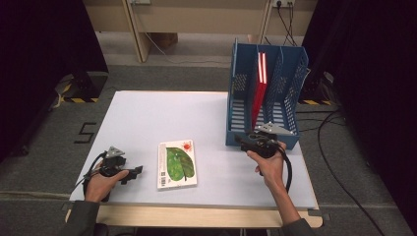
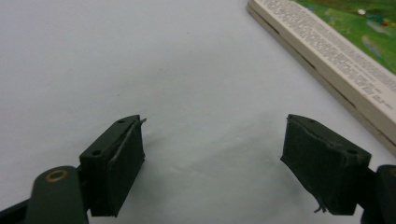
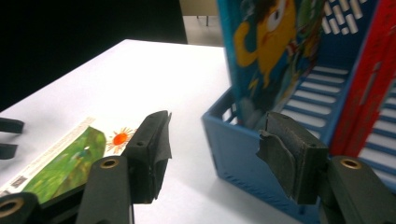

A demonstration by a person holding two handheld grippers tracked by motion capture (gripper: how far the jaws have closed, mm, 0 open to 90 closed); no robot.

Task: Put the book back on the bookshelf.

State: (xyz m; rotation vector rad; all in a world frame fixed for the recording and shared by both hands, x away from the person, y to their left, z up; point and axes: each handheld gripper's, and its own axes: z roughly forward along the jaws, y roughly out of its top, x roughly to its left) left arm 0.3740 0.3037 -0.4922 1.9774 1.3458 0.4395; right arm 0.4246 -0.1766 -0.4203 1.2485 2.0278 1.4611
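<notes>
A picture book (image 1: 177, 163) with a green leaf and an orange sun on its cover lies flat at the table's front centre; its white spine edge (image 2: 345, 51) runs past my left gripper's upper right. My left gripper (image 1: 134, 174) rests low at the front left and points at the book, open (image 2: 212, 158) over bare table. My right gripper (image 1: 244, 141) is open (image 3: 219, 149) at the front left corner of the blue file rack (image 3: 233, 158), with nothing between its jaws. A blue book with a yellow fish (image 3: 266, 51) and a red book (image 1: 259, 83) stand in the rack.
The rack (image 1: 236, 138) takes up the table's back right, with its slots open to the front. The white tabletop (image 1: 147, 118) stretches bare to the left and back. Dark curtains flank the table, and cables lie on the floor at right (image 1: 339, 162).
</notes>
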